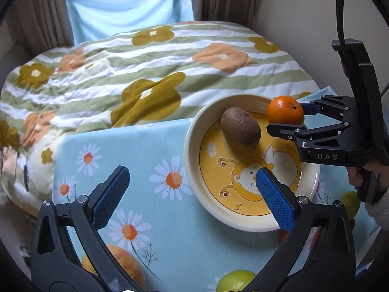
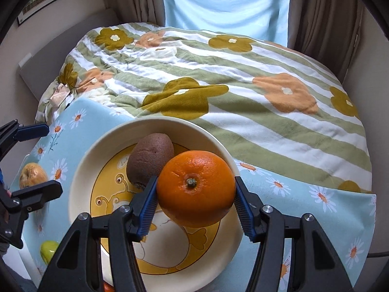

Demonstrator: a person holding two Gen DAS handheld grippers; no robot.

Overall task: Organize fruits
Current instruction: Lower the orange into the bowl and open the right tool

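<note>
A cream bowl (image 1: pixel 192 146) with a yellow cartoon bottom sits on a blue daisy cloth and holds a brown kiwi (image 1: pixel 240 127). My right gripper (image 2: pixel 194 189) is shut on an orange (image 2: pixel 195 191) and holds it above the bowl (image 2: pixel 80 194), beside the kiwi (image 2: pixel 149 161). In the left wrist view the right gripper (image 1: pixel 287 116) carries the orange (image 1: pixel 285 110) over the bowl's far right rim. My left gripper (image 1: pixel 192 189) is open and empty, one finger over the bowl, the other over the cloth.
A reddish-yellow apple (image 1: pixel 126 262) and a green fruit (image 1: pixel 234 281) lie on the cloth near me; another green fruit (image 1: pixel 350 203) lies at the right. A floral quilt (image 1: pixel 145 73) covers the bed behind, with curtains beyond.
</note>
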